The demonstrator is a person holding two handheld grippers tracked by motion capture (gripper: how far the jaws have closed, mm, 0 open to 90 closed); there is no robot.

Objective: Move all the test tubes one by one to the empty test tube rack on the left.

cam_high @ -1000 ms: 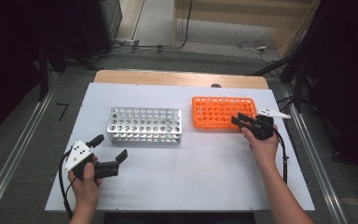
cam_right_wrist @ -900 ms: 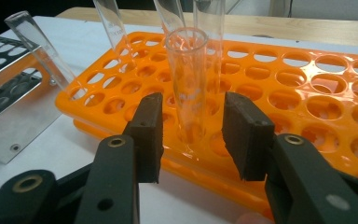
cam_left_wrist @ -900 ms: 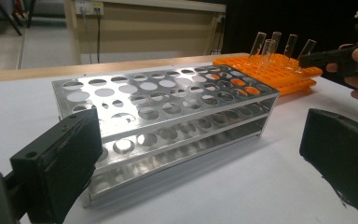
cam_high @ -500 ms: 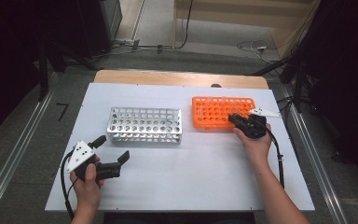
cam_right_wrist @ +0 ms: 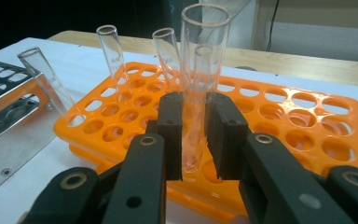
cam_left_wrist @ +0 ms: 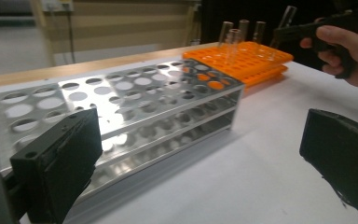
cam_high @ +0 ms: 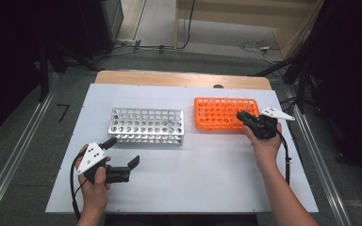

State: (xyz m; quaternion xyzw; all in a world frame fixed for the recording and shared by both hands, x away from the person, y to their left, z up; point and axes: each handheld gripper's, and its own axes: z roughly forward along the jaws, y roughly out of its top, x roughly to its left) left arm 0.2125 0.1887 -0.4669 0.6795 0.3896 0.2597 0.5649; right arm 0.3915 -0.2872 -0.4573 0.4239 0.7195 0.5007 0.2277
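Observation:
My right gripper [cam_right_wrist: 194, 135] is shut on a clear glass test tube [cam_right_wrist: 200, 60], which stands upright between its black pads at the near edge of the orange rack [cam_right_wrist: 284, 121]. Three more tubes lean in that rack, one [cam_right_wrist: 111, 51] at the far left. In the high view the right gripper [cam_high: 241, 115] sits at the orange rack's [cam_high: 219, 113] right end. My left gripper [cam_high: 122, 150] is open and holds nothing, in front of the metal rack [cam_high: 146, 125]. Its wide-apart jaws frame that rack [cam_left_wrist: 121, 107] in the left gripper view.
Both racks rest on a white table [cam_high: 207, 174] with a wooden strip [cam_high: 179, 79] along its far edge. Metal rails run along either side of the table. The metal rack's holes look empty.
The right gripper's jaws have drawn together on the tube at the orange rack's right end. The left hand has stayed where it was.

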